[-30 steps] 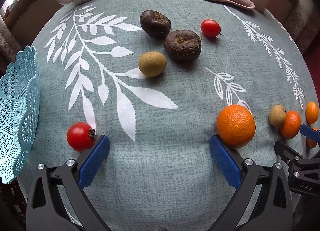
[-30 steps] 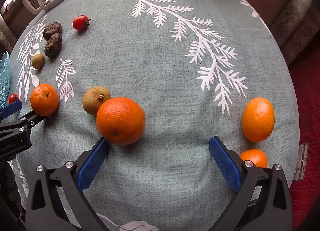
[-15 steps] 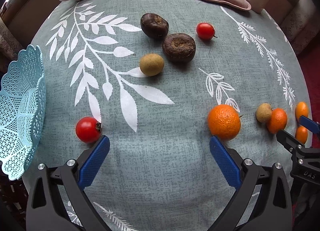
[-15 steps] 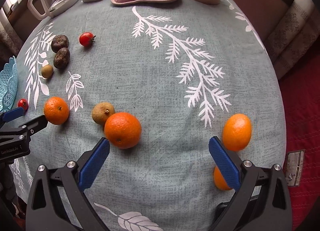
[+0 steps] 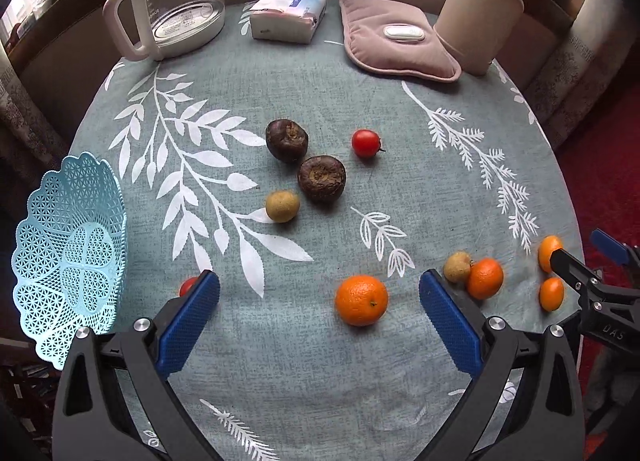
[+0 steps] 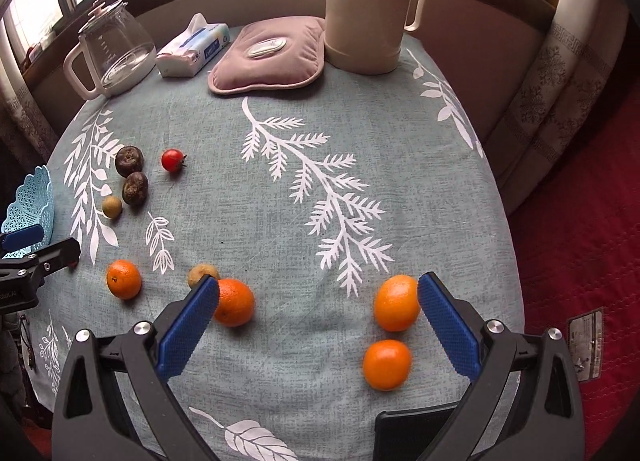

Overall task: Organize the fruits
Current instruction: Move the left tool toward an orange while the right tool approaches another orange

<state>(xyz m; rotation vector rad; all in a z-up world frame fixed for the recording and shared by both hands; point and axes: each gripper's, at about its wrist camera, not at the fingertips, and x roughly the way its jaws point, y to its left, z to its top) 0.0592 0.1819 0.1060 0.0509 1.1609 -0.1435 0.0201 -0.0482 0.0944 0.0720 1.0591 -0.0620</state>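
A round table (image 5: 320, 381) draped in a grey-green cloth with white leaf prints fills both views, with window panes and a dark sill along the top edge. At the far rim stand a glass kettle (image 5: 172, 9), a tissue pack (image 5: 288, 15), a pink pad (image 5: 396, 41) and a cream thermos (image 5: 480, 5) — one of each.

The fruits lie loose on the cloth. Oranges count five: in the left wrist view, one large, bright orange (image 5: 361, 300) sits lower centre between the blue pads, a second (image 5: 485, 278) touches a small tan fruit (image 5: 457, 266) to its right, and two small ones (image 5: 549, 252) (image 5: 551, 293) sit at the right edge, partly behind the other tool. Two dark, wrinkled brown fruits (image 5: 287, 140) (image 5: 321, 178) rest just beside each other at centre, with another tan round fruit (image 5: 282, 205) below them. Two red tomatoes: one (image 5: 365, 143) right of the brown pair, one (image 5: 187, 286) mostly hidden behind the left pad. A pale blue lattice basket (image 5: 68, 253) stands at the left edge, holding nothing.

The left gripper (image 5: 320, 301) hangs with jaws spread wide, clasping nothing. The right gripper (image 6: 318, 301) is likewise wide apart and empty — in its view two oranges (image 6: 396, 303) (image 6: 386, 364) lie at lower right, just inside its right pad.
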